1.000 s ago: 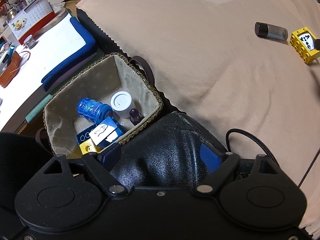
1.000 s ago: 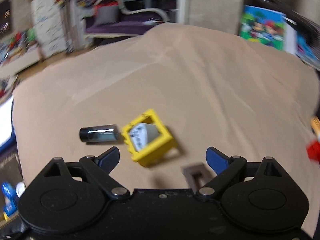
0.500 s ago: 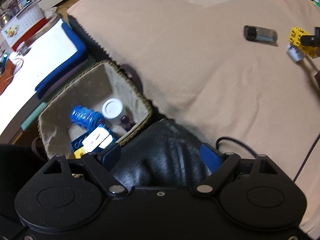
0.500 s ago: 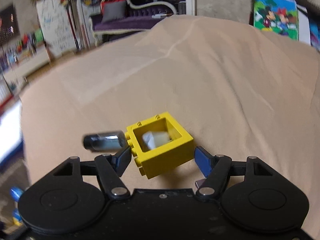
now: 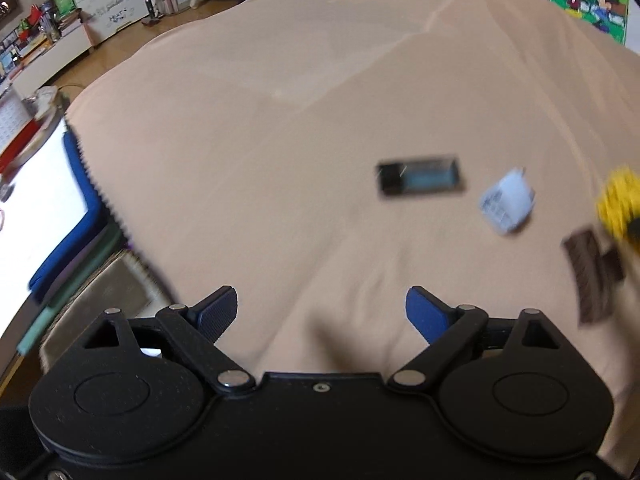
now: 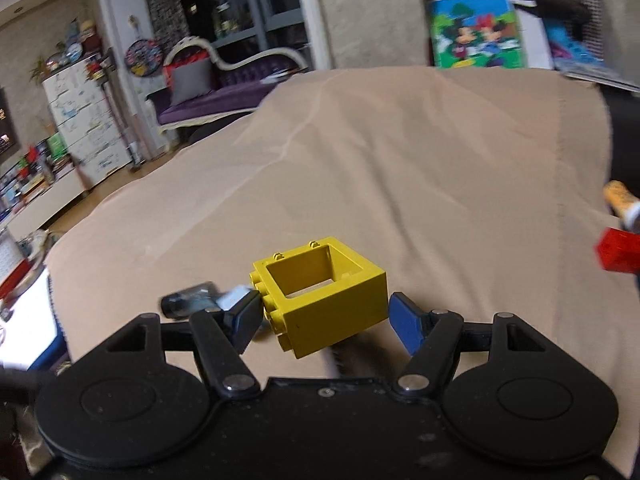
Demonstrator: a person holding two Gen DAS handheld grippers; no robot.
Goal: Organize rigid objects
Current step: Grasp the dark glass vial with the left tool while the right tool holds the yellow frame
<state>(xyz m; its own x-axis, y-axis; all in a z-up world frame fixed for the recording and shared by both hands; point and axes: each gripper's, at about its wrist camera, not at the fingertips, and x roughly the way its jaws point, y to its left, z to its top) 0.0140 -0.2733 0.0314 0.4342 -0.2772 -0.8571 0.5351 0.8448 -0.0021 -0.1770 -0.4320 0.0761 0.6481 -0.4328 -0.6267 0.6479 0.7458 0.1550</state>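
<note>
In the right wrist view my right gripper is shut on a hollow yellow brick and holds it above the beige cloth, open side up. The same brick shows as a yellow blur at the right edge of the left wrist view. A dark cylinder and a small white piece lie on the cloth ahead of my left gripper. Its jaws are opening and hold nothing. Both also show by the right gripper's left finger: cylinder, white piece.
A brown block lies on the cloth at the right. The woven basket is blurred at the lower left, beside blue folded fabric. A red brick and a cork-coloured object sit at the far right.
My left gripper swung from over the basket to over the cloth, towards the cylinder. My right gripper closed on the yellow brick and lifted it; the white piece inside now lies on the cloth.
</note>
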